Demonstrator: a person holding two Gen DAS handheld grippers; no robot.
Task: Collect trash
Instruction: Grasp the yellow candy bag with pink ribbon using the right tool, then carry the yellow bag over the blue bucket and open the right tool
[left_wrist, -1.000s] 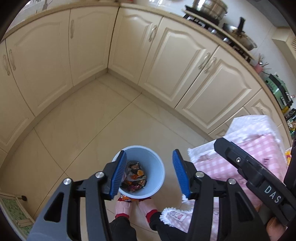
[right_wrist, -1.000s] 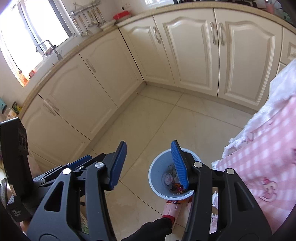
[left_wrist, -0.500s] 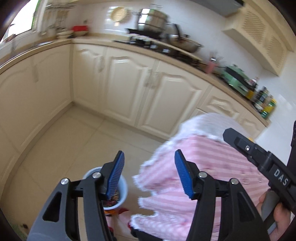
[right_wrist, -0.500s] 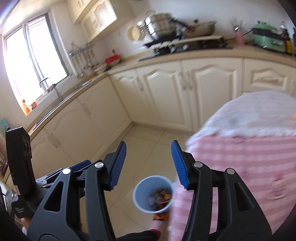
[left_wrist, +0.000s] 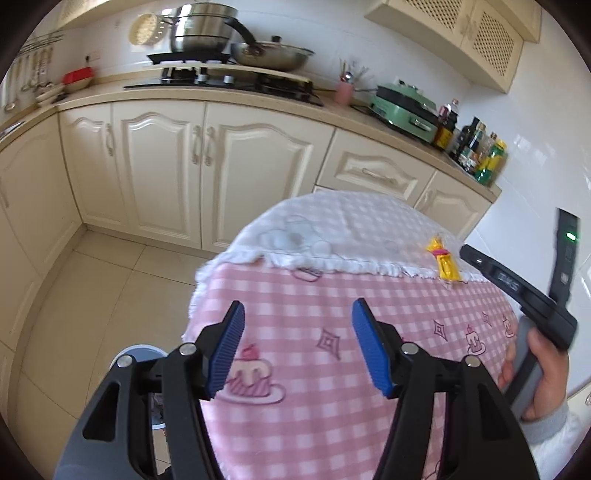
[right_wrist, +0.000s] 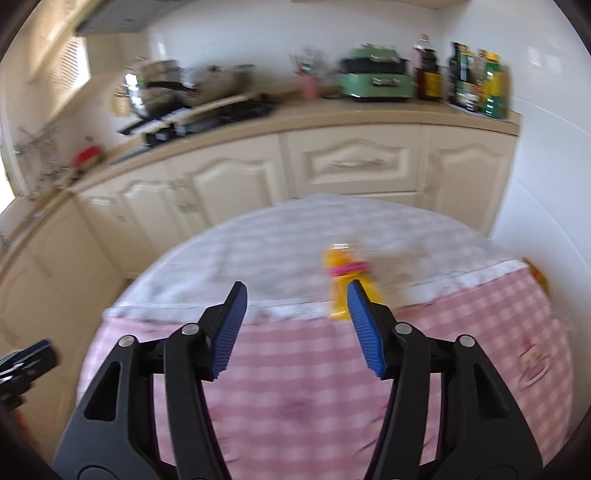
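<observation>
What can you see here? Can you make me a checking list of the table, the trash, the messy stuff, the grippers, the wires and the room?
Surface: table under a pink checked cloth, with a white cloth over its far part.
Job's things: yellow wrapper with a pink band lies on the white cloth; blue bin on the floor by the table, mostly hidden.
Clutter: a small yellow scrap at the table's right edge, too blurred to name.
Grippers: left gripper and right gripper hang above the cloth, both opening, nothing between the jaws.
Cables: nothing seen.
Surroundings: cream cabinets, stove with pots, green appliance, bottles.
</observation>
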